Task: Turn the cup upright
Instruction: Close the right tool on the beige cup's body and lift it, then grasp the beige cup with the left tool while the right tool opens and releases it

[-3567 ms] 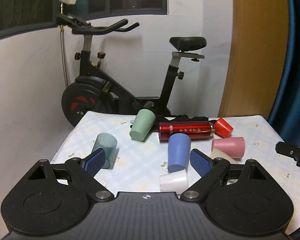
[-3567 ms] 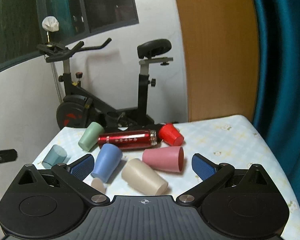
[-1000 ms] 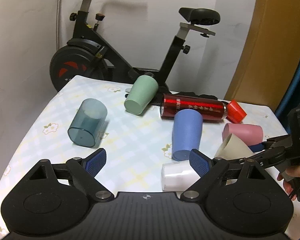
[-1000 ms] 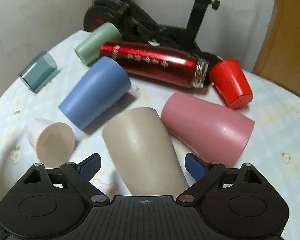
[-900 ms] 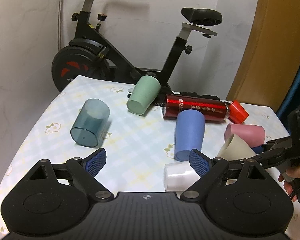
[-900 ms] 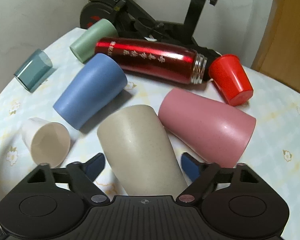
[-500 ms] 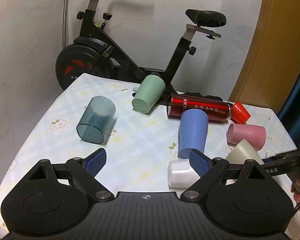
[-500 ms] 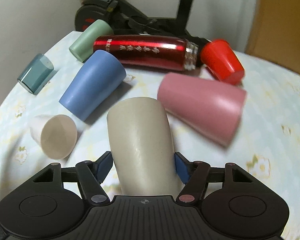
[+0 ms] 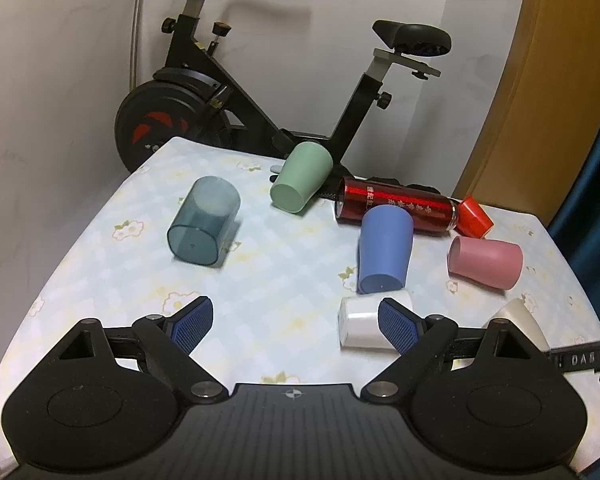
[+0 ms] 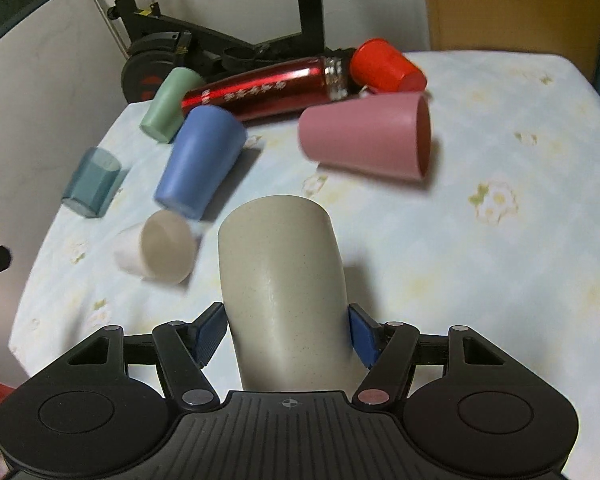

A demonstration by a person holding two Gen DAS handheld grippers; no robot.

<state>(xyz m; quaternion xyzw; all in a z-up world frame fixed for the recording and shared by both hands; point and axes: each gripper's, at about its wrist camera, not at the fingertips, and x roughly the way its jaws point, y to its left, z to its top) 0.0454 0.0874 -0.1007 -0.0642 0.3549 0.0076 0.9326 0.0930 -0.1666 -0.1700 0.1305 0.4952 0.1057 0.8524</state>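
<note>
My right gripper (image 10: 286,334) is shut on the beige cup (image 10: 282,280), its blue pads pressed on both sides near the wide end, base pointing away and lifted off the cloth. The same cup shows at the right edge of the left wrist view (image 9: 518,320), partly hidden. My left gripper (image 9: 292,322) is open and empty above the near part of the table. Several other cups lie on their sides: pink (image 10: 364,140), blue (image 10: 200,160), white (image 10: 158,250), green (image 10: 168,104), teal (image 10: 92,182) and red (image 10: 384,66).
A red metal bottle (image 10: 268,90) lies on its side among the cups at the back. The table (image 10: 500,280) has a pale flowered cloth. An exercise bike (image 9: 228,92) stands behind it against the white wall. A wooden panel (image 9: 540,80) is at the right.
My right gripper closed on the beige cup and has raised and tilted it, so the view now swings right. My left gripper stayed open and drew back slightly.
</note>
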